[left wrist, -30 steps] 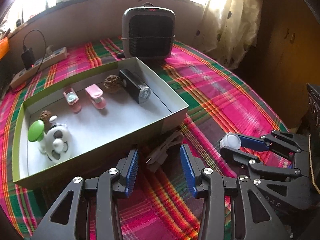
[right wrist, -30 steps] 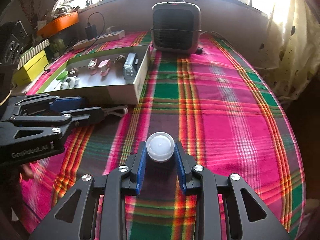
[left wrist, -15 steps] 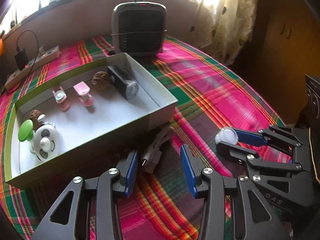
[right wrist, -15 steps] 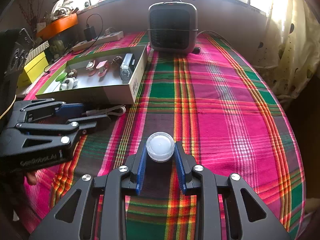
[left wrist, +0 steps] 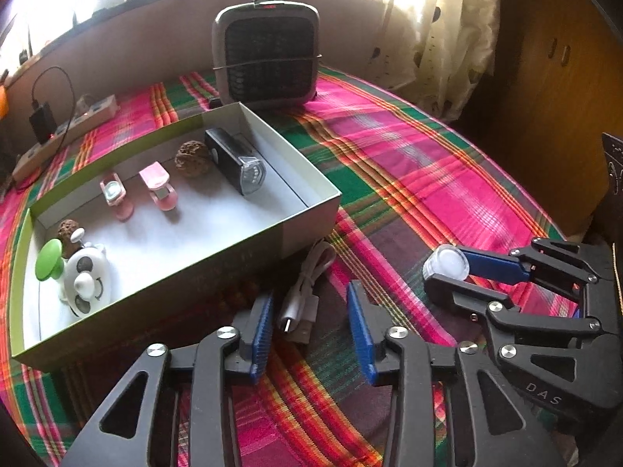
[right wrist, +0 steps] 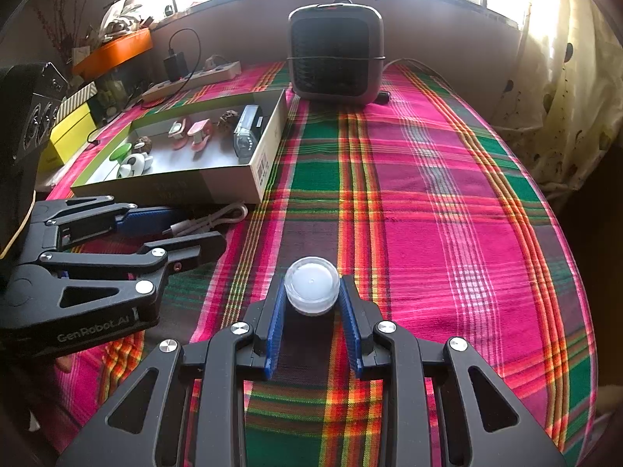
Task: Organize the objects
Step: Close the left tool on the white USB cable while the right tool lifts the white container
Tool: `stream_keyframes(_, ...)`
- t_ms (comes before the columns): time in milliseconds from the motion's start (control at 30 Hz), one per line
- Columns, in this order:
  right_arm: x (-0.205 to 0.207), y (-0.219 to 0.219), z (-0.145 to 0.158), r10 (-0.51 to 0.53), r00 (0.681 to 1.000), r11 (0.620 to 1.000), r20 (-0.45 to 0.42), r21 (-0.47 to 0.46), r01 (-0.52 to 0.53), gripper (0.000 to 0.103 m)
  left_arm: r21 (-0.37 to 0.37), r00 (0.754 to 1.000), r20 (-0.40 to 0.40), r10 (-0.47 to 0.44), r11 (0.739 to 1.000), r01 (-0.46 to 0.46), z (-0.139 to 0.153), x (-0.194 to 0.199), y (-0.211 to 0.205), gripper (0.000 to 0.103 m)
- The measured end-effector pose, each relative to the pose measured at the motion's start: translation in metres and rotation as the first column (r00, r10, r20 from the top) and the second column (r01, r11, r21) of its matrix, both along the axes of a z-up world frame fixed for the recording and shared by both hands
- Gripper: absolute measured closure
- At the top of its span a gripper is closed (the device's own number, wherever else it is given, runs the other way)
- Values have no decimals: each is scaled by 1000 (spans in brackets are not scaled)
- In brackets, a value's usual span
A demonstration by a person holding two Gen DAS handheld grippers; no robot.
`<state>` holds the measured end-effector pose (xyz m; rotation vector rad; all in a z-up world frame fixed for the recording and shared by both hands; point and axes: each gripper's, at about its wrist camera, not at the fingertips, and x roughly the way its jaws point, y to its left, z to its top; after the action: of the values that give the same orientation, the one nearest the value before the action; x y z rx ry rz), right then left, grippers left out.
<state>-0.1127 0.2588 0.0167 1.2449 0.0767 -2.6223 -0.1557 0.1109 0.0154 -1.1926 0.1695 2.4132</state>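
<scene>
Plaid cloth (left wrist: pixel 409 163) in pink, green and orange covers the table in the left wrist view. On it, the left gripper (left wrist: pixel 307 323) has its blue-padded jaws closing around a coiled white cable (left wrist: pixel 307 292) that lies between them, just in front of an open cardboard box (left wrist: pixel 307 225); the pads do not yet press on it. Inside the box lie a black lamp (left wrist: pixel 237 163), two pink clips (left wrist: pixel 155 186), a walnut (left wrist: pixel 189 159) and a small panda fan (left wrist: pixel 87 278). To the right, the right gripper (left wrist: pixel 444 272) holds a small round white jar (left wrist: pixel 446 264).

From the right wrist view, the right gripper (right wrist: pixel 311 299) is clamped on the white jar (right wrist: pixel 311 284), its pads against both sides, above the cloth. The left gripper (right wrist: pixel 187 229) sits at the left with the cable (right wrist: pixel 212 222) between its fingers, beside the box (right wrist: pixel 218 183). A grey heater (right wrist: pixel 335 54) stands at the far edge.
</scene>
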Motion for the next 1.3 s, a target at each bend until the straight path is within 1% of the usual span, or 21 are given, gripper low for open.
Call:
stream_keyframes(67,0,-1,0,0,1000,1000,0,-2,0,74,8,1000,2,7,1000,-7,0,0,-2,75)
stream_keyframes(300,1,-1,0,1,1000,1000,0,-1,-1,74,-9,1000,-8,14,1000,-14,0,0,-2,83)
stream_keyframes(333,1,-1,0,1,1000,1000,0,-3,-1,74,-10,1000,-8,16,1000,-16,0,0,-2,85)
stream_keyframes(867,0,-1,0,2,1000,1000,0,0,-2,74,-2,1000,-10,20,1000,-20,1,3,-7,86)
stream_keyframes(1300,2,0,1,-8,1000,1000,-6,-6,8,74,12,999,-34,29,1000,-28,10,11,-13,86)
